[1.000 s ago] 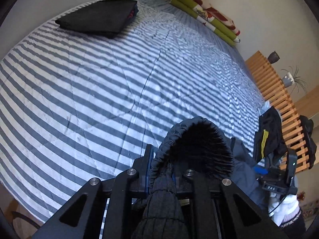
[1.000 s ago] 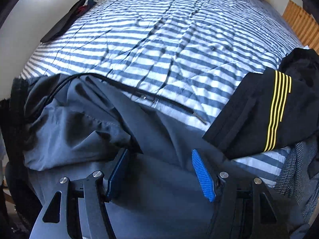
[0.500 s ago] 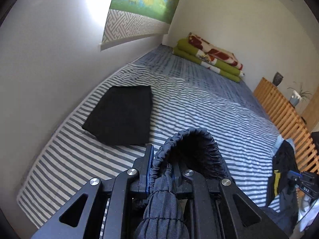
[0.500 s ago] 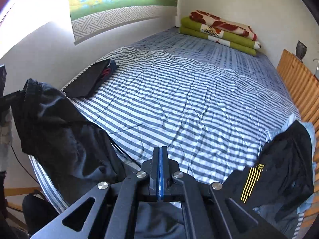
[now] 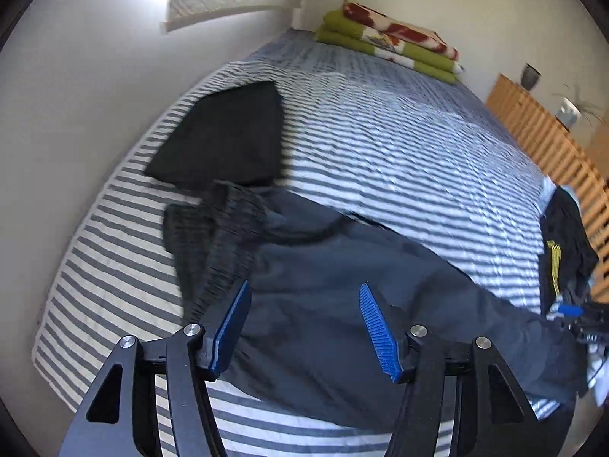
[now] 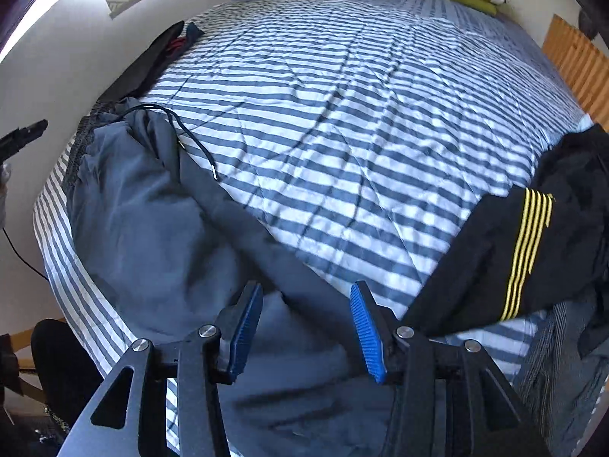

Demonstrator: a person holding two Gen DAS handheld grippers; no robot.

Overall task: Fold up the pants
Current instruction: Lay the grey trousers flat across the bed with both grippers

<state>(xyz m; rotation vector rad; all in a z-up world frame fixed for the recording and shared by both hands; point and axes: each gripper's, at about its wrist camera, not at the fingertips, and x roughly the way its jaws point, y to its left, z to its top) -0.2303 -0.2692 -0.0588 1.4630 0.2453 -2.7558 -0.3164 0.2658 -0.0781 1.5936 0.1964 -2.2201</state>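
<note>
Lying along bed edge [image 6: 49, 228]: pants [image 6: 152, 228].

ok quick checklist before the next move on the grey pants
1. Left gripper free of cloth: ok, jaws have just opened, nothing between the pads.
2. Right gripper free: ok, jaws have just opened, pads clear of the cloth.
3. Grey pants lying on the bed: ok.
4. Pants flat: not ok, waistband bunched, folds across the leg.
5. Drawstring tucked in: not ok, it trails onto the bed.
6. Clear of the black pants: cannot tell, they meet near the right gripper.
</note>
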